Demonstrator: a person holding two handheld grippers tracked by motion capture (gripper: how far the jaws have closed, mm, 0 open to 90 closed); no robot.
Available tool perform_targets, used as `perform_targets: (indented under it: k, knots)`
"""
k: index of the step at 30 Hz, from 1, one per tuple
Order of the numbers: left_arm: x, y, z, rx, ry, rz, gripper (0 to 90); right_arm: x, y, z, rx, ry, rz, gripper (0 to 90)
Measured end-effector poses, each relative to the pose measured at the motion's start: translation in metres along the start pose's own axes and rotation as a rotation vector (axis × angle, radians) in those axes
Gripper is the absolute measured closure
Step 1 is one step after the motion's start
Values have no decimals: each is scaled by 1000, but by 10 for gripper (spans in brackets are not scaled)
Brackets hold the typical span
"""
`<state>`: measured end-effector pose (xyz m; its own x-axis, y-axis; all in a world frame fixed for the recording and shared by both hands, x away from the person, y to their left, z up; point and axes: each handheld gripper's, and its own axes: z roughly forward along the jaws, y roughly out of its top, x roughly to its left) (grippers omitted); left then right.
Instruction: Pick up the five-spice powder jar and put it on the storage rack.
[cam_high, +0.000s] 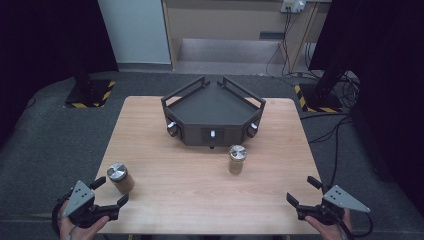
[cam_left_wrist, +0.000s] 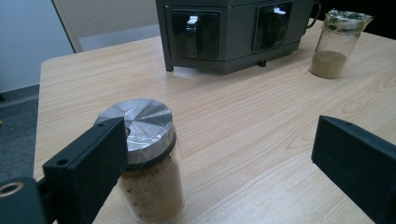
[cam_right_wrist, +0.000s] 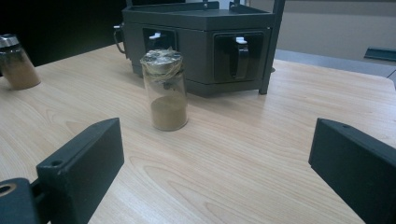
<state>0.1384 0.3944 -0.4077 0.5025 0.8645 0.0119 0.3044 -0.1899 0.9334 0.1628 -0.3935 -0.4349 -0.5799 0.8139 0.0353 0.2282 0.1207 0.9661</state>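
I had the left gripper (cam_high: 111, 194) at the near edge of the worktop (cam_high: 180, 175) with its fingers spread and empty, the full jar (cam_high: 120, 177) just beside the left one, ready for a grasp. The right gripper (cam_high: 303, 191) waited released too, well apart from the half-empty jar (cam_high: 237, 158) standing just before the dark tray (cam_high: 212, 115).

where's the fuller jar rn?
High view: the fuller jar stands near the table's front-left corner, just ahead of the open left gripper, far from the black tray.
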Motion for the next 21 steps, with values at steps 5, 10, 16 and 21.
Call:
perform_targets:
  k: [5, 10, 16, 21]
  knots:
    - [1, -1, -1, -3, 6, -12, 30, 0, 0, 0, -2, 1, 1, 38]
    - [2, -2, -1, -5, 5, -22, 30, 0, 0, 1, 0, 6, -3, 38]
    - [2, -2, -1, -6, 5, -20, 31, 0, 1, 2, -2, 9, -3, 39]
    - [2, -2, -1, -5, -2, -19, 30, 0, 1, 2, -1, 10, -4, 39]
